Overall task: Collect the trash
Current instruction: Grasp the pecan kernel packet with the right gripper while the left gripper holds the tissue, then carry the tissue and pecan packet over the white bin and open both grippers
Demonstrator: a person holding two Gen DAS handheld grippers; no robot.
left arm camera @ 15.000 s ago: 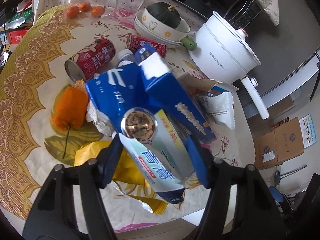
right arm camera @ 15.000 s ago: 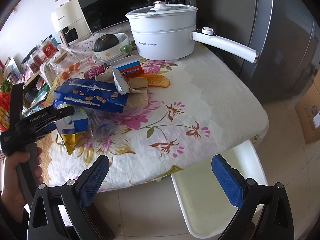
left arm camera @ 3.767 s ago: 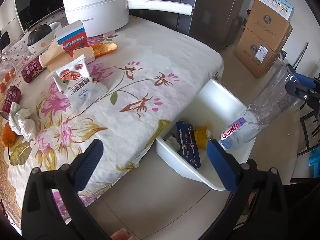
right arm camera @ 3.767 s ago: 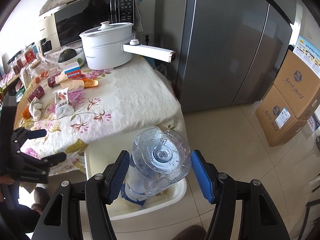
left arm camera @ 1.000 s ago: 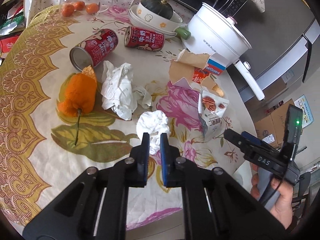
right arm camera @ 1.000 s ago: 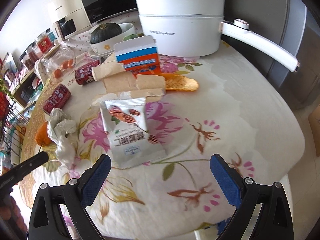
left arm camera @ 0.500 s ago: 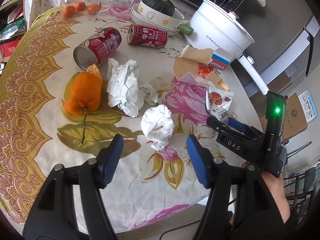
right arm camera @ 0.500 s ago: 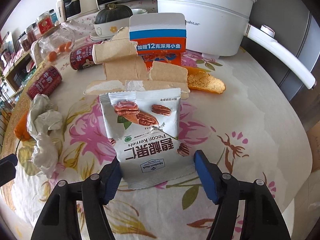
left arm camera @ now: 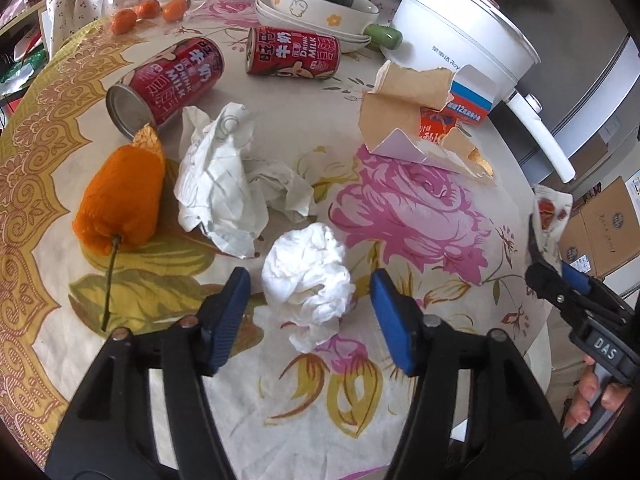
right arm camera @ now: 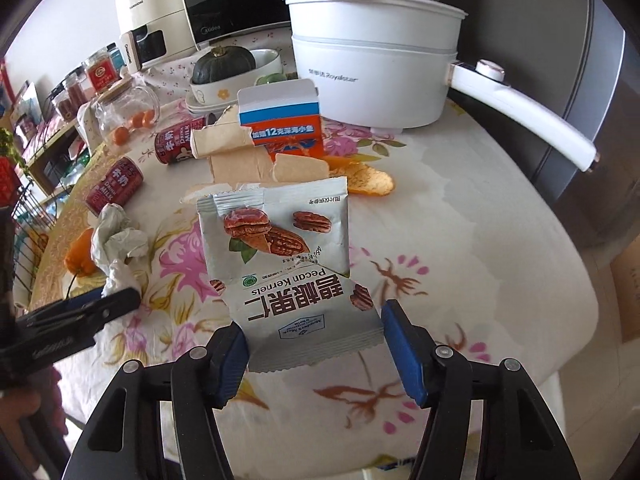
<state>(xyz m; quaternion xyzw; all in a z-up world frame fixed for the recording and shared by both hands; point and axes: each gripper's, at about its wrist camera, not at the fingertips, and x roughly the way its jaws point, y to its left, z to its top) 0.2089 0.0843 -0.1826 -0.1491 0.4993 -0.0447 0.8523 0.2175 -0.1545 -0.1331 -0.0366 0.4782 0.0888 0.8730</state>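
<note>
A crumpled white tissue ball (left arm camera: 308,272) lies on the flowered tablecloth between the fingers of my left gripper (left arm camera: 310,312), which is open around it without pinching. A larger crumpled white paper (left arm camera: 220,184) lies just beyond it. My right gripper (right arm camera: 314,352) is open with its fingers on either side of the lower edge of a grey pecan kernels packet (right arm camera: 288,268), which lies on the cloth. In the left wrist view the packet (left arm camera: 550,216) shows at the right edge by the right gripper's fingers (left arm camera: 576,280).
Two red milk cans (left arm camera: 176,76) (left arm camera: 292,58), an orange net bag (left arm camera: 120,200), a torn cardboard box (left arm camera: 416,120), a white electric pot (right arm camera: 372,64) with a long handle, a bowl holding a squash (right arm camera: 232,68), a glass jar (right arm camera: 128,116).
My left gripper opened and moved forward so the tissue ball sits between its fingers. My right gripper closed in on the pecan packet, its fingers now flanking the packet's near edge.
</note>
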